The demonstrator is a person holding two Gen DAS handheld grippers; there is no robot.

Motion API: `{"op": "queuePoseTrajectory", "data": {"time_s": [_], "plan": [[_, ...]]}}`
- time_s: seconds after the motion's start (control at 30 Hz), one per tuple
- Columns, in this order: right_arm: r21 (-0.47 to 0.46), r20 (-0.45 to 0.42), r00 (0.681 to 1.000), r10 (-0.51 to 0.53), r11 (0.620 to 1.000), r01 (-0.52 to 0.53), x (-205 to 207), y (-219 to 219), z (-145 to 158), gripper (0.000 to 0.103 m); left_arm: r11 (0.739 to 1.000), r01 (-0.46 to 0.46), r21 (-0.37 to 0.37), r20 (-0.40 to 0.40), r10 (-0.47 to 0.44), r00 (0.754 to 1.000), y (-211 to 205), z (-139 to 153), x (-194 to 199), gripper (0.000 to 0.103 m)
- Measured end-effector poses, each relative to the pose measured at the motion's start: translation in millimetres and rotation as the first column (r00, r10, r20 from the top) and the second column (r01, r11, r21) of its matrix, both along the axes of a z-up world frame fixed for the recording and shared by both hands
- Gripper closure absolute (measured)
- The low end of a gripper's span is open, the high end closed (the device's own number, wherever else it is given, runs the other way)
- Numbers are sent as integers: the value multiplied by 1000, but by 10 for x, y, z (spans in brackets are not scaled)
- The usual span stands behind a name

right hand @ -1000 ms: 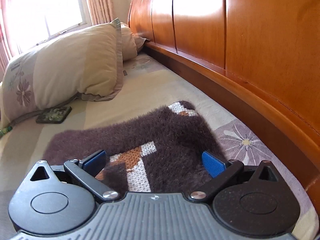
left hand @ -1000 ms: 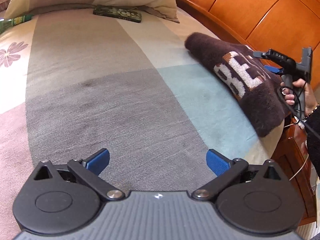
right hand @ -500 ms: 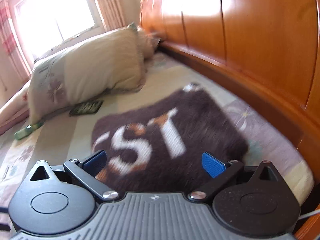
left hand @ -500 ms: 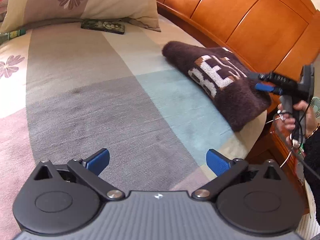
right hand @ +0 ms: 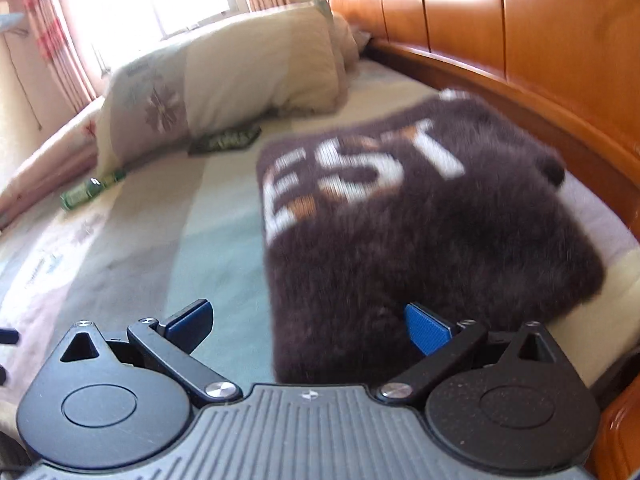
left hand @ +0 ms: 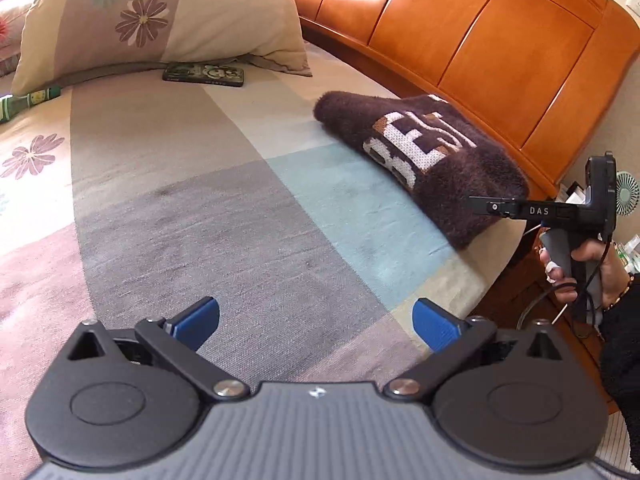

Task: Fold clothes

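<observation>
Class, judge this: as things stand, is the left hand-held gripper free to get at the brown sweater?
Probably yes: the left hand-held gripper is open, and only bare bedsheet lies between it and the sweater.

Your brown fuzzy sweater (left hand: pixel 424 164) lies folded flat, its white letters facing up. You see it at the bed's (left hand: pixel 200 216) corner, near the headboard edge.

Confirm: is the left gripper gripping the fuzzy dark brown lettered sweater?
No. The left gripper is open over bare bedsheet, with the fuzzy dark brown lettered sweater lying apart near the bed's edge.
</observation>
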State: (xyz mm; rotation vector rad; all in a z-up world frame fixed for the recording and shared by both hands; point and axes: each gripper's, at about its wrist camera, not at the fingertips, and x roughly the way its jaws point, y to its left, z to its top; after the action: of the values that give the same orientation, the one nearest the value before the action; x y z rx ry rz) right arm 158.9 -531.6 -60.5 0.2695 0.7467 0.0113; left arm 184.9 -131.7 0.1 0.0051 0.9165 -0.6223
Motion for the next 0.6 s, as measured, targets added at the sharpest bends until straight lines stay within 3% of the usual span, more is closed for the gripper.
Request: {"op": "queuePoseTrajectory", "data": {"time_s": [0.1, 0.3, 0.4, 0.5, 0.6], "plan": [[12, 50, 999, -14, 1000, 13, -89, -74, 116, 0, 1000, -12, 5, -8, 12, 1000, 31, -18, 3, 1], [46, 187, 966, -178, 984, 172, 46, -618, 420, 0, 1000, -10, 3, -15, 10, 1000, -23, -49, 39, 1], [76, 174, 959, -222, 974, 212, 248, -896, 309, 0, 1000, -6, 13, -21, 6, 1000, -51, -79, 66, 1], [121, 79, 960, -268, 959, 258, 336, -1139, 56, 0, 1000, -14, 17, -32, 14, 999, -32, -129, 122, 1], [108, 89, 962, -258, 963, 249, 275, -1136, 67, 0, 1000, -21, 20, -44, 22, 999, -14, -183, 187, 1]]}}
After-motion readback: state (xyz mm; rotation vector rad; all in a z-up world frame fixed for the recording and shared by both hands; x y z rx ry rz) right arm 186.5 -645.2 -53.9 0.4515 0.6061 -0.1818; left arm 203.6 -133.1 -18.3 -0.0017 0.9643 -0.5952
